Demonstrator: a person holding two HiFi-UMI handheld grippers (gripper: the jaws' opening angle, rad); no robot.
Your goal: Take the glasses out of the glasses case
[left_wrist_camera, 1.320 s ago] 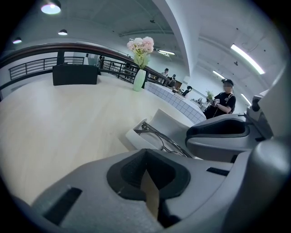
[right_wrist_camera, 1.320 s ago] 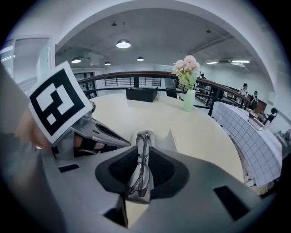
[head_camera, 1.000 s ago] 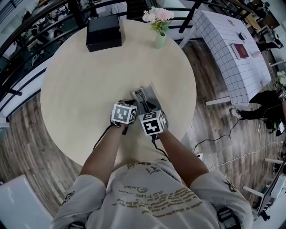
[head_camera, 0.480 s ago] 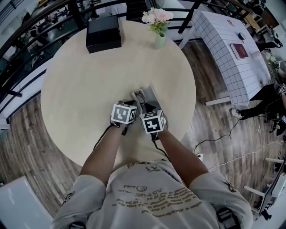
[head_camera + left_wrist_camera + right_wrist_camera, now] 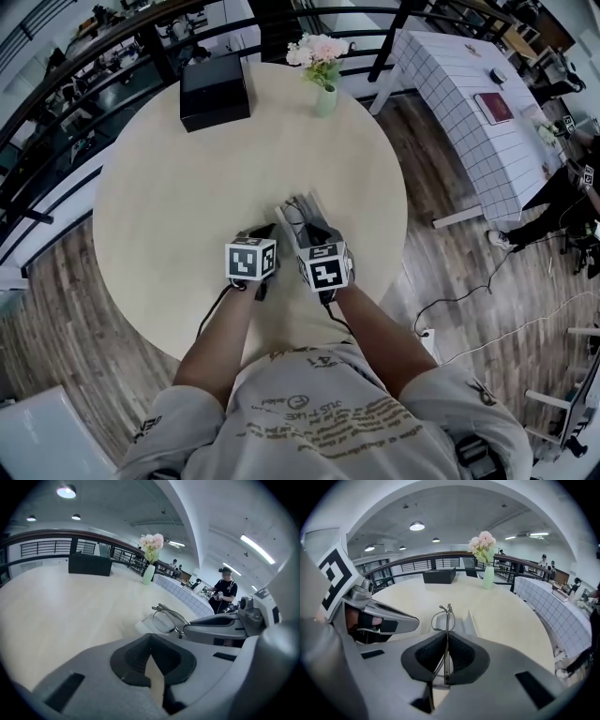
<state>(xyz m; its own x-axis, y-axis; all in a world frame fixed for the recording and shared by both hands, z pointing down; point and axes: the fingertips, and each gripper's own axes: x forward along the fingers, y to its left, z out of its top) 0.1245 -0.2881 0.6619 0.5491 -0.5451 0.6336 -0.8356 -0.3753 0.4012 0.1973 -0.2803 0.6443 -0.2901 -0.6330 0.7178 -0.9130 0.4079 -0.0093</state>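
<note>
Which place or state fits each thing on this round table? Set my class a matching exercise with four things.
Things:
1. glasses
2. case
3. box
4. vase

Places or states:
A. at the far edge of the table, holding pink flowers
B. pinched in the right gripper
C. black, at the far edge, left of the flowers
D. lying open on the table close to the person

Pairs: 1-B, 2-D, 3-C, 4-A
</note>
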